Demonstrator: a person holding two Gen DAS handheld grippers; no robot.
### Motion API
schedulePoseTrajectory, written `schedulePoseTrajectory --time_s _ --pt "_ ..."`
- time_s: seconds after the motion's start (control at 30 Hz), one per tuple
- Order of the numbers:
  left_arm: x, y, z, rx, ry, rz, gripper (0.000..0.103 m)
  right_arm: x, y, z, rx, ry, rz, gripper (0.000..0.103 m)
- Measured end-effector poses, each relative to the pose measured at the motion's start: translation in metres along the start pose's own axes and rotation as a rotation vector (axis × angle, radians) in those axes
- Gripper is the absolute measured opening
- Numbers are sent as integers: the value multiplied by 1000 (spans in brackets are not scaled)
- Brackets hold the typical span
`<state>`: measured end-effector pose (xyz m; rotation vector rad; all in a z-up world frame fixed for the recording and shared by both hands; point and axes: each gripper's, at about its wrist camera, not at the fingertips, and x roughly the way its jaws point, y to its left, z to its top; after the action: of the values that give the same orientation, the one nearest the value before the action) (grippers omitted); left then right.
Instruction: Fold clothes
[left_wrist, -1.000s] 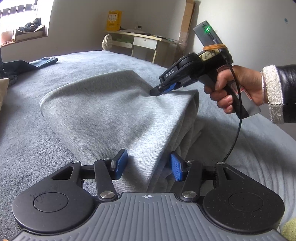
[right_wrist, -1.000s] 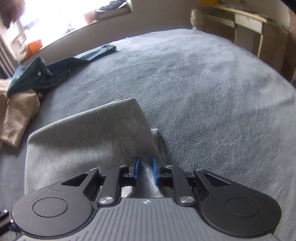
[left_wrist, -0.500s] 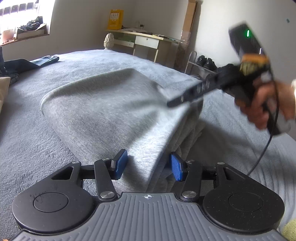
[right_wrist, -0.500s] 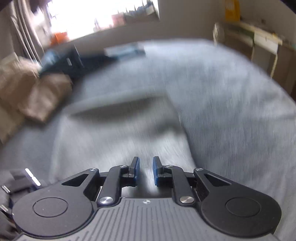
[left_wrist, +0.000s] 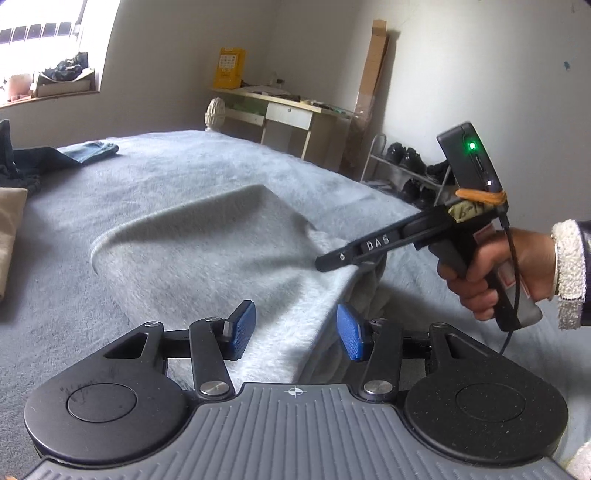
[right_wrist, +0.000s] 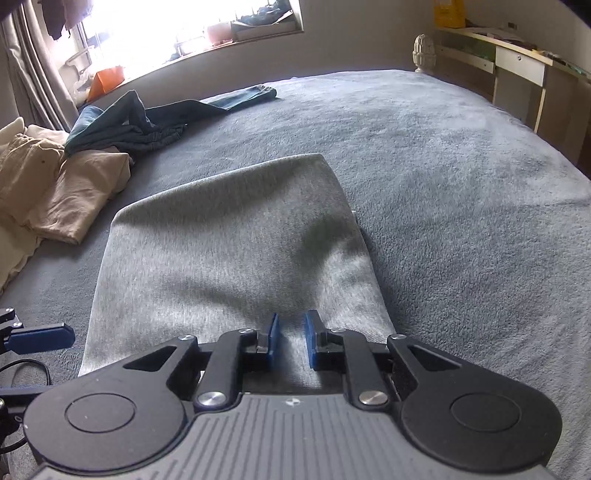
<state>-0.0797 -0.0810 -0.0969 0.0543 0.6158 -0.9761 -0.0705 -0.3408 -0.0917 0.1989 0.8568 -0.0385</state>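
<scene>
A folded grey garment (left_wrist: 207, 254) lies on the grey-blue bed cover (left_wrist: 177, 166). My left gripper (left_wrist: 295, 330) straddles the garment's near right edge. Its jaws are closing, with cloth between the blue pads and a gap still showing on both sides. My right gripper (left_wrist: 325, 263), held by a hand (left_wrist: 476, 273), is narrowly shut on the garment's right edge, where the cloth tents up to its tip. In the right wrist view the right gripper (right_wrist: 293, 338) pinches the grey garment (right_wrist: 229, 240). One of my left gripper's fingers (right_wrist: 40, 339) shows at the left border.
Dark jeans (right_wrist: 147, 122) and a tan clothes pile (right_wrist: 62, 192) lie at the bed's far left. A desk (left_wrist: 288, 110) and a shoe rack (left_wrist: 406, 166) stand by the wall beyond the bed. Bare bed cover (right_wrist: 461, 177) stretches to the right of the garment.
The right gripper swung out to the right with the garment's edge, then came back lower and nearer to my left gripper. The garment's top layer now looks wider. The left pads narrowed slightly.
</scene>
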Motion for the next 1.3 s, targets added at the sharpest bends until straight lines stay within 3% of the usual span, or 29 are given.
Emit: schedulePoseTrajectory --time_s 0.17,0.83,0.97,1.13,1.3 --pt "13 -4 -14 11 82 -15 42 1 -1 0 1 -2 1 16" --pt "13 -2 -13 -12 97 -19 42 0 1 0 -1 -5 -3 17" --pt "4 0 -5 -15 74 -41 42 0 0 -2 3 -9 -2 17" --pt "-12 5 8 -41 -12 -59 42 1 1 -2 6 -13 -3 17" --pt "-5 19 10 -73 -4 10 42 0 0 -4 11 -22 4 17"
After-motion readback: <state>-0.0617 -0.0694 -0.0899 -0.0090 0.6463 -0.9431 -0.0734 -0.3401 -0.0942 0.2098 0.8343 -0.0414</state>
